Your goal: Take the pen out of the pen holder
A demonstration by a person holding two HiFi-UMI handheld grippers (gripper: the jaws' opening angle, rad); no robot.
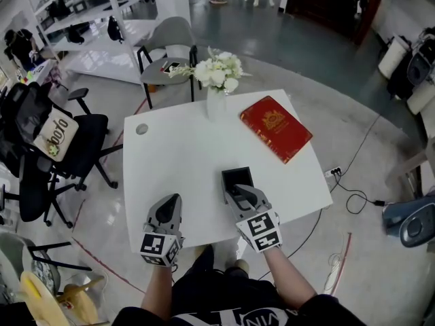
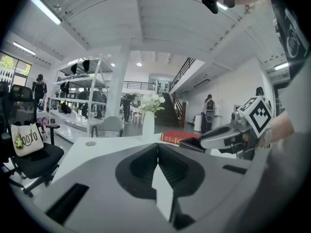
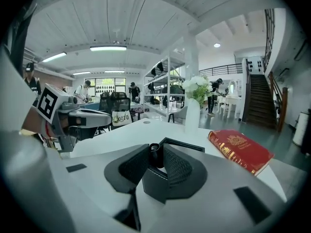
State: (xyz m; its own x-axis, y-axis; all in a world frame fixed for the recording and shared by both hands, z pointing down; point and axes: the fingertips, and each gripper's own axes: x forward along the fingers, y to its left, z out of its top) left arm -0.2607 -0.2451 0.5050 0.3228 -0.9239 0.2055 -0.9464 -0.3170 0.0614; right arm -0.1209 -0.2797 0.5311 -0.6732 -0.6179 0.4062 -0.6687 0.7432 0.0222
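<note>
White table under you. Your left gripper is out over the near edge, pointing almost level, jaws pressed together with nothing in them. Across to the right gripper: it's tipped downward, jaws clamped on the pen, which stands between its tips in the black pen holder directly beneath.

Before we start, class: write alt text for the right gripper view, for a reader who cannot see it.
The right tongs grip a black pen standing in a black holder on a white table. A red book lies to the right, a white vase of flowers stands behind, and the left tongs show at the left.
</note>
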